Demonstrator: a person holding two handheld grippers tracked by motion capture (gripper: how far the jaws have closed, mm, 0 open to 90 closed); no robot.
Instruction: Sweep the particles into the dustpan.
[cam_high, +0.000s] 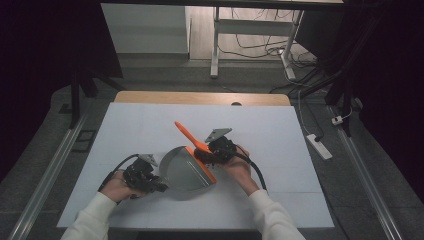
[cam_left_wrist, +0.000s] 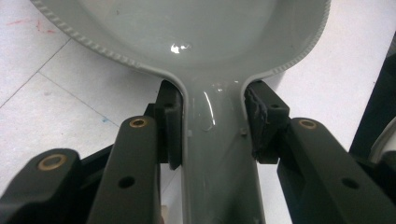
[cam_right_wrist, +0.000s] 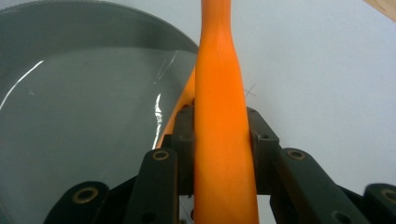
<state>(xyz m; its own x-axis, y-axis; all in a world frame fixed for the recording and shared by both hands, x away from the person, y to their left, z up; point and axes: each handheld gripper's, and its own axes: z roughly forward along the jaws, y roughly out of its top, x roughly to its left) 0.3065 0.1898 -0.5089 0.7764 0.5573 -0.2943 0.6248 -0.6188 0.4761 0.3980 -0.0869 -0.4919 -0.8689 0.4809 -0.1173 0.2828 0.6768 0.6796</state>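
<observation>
A person in white sleeves stands at a white-covered table (cam_high: 150, 125), a black two-jaw gripper in each hand. Just below the centre of the high view lies a grey plastic dustpan (cam_high: 182, 172) with an orange strip along its straight edge. The left gripper (cam_high: 159, 186), at lower left, is clamped on the dustpan's narrow grey handle (cam_left_wrist: 217, 154); in the left gripper view its jaws press that handle from both sides, with the pan's ridged rim across the top of the frame. The right gripper (cam_high: 204, 156), just right of centre, grips a smooth orange brush handle (cam_high: 187, 132) that points toward the upper left. In the right gripper view this handle runs up between the closed jaws, the dustpan filling the left of the frame.
</observation>
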